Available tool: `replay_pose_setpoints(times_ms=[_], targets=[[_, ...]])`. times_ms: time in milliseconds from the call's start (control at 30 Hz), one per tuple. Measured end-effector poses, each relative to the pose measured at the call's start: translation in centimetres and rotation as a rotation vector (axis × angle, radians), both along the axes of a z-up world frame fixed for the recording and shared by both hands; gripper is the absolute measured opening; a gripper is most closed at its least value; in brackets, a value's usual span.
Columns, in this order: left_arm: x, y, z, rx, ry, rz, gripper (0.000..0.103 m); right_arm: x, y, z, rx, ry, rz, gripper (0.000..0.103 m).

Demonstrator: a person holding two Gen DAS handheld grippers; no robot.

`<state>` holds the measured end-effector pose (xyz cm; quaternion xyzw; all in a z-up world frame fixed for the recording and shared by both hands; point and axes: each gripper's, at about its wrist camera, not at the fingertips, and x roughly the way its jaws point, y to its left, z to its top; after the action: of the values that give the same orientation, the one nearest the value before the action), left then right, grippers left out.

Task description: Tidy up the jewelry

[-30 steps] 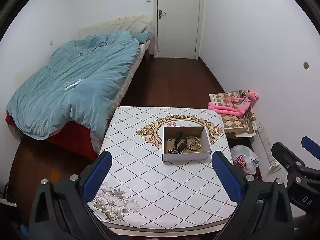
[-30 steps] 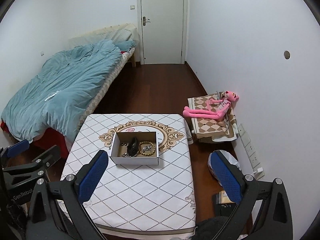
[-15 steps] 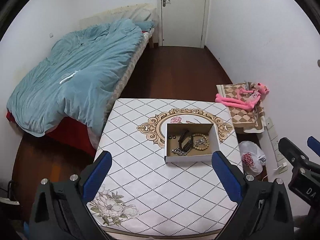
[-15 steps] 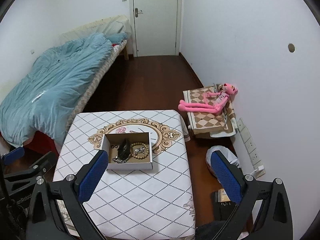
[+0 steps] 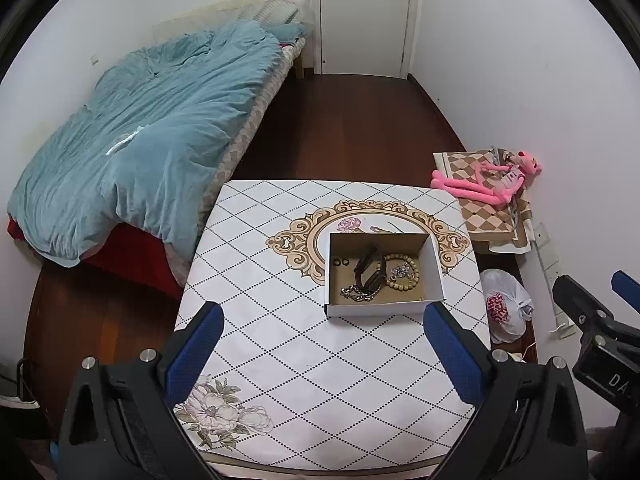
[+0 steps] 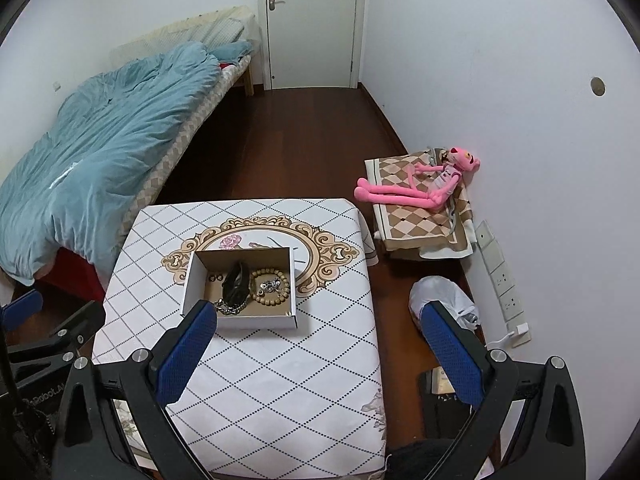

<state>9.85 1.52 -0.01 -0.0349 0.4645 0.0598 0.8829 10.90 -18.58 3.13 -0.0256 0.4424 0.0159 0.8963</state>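
A small open cardboard box (image 5: pixel 384 308) sits on the white patterned table (image 5: pixel 304 360). It holds a beaded bracelet (image 5: pixel 414 280), a dark strap (image 5: pixel 368 268), a silver chain (image 5: pixel 354 293) and two small rings (image 5: pixel 341 261). The box shows in the right wrist view (image 6: pixel 240 322) too, with the bracelet (image 6: pixel 285 288) and strap (image 6: pixel 234 284). My left gripper (image 5: pixel 324 354) is open and empty, high above the table's near half. My right gripper (image 6: pixel 320 352) is open and empty, over the table's right edge.
A bed with a blue duvet (image 5: pixel 140 136) stands left of the table. A pink plush toy (image 5: pixel 488 184) lies on a checkered cushion by the right wall. A white plastic bag (image 5: pixel 504 304) lies on the floor. A closed door (image 5: pixel 364 16) is at the far end.
Both grippers have risen and tilted further down toward the table. The box now sits lower in both views. Both stay open.
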Motion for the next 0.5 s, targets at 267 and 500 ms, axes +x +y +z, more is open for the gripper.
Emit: replay_pose_setpoints(times_ms=[267,500], targets=[[0.04,0.05,-0.06,0.003,-0.002,0.004,0.102,0.01,0.08,-0.29,-0.001,0.008,0.004,0.103],[0.07,0.11,-0.09,0.001,0.003,0.005,0.102,-0.04,0.15,-0.5,-0.004,0.016,0.012,0.103]])
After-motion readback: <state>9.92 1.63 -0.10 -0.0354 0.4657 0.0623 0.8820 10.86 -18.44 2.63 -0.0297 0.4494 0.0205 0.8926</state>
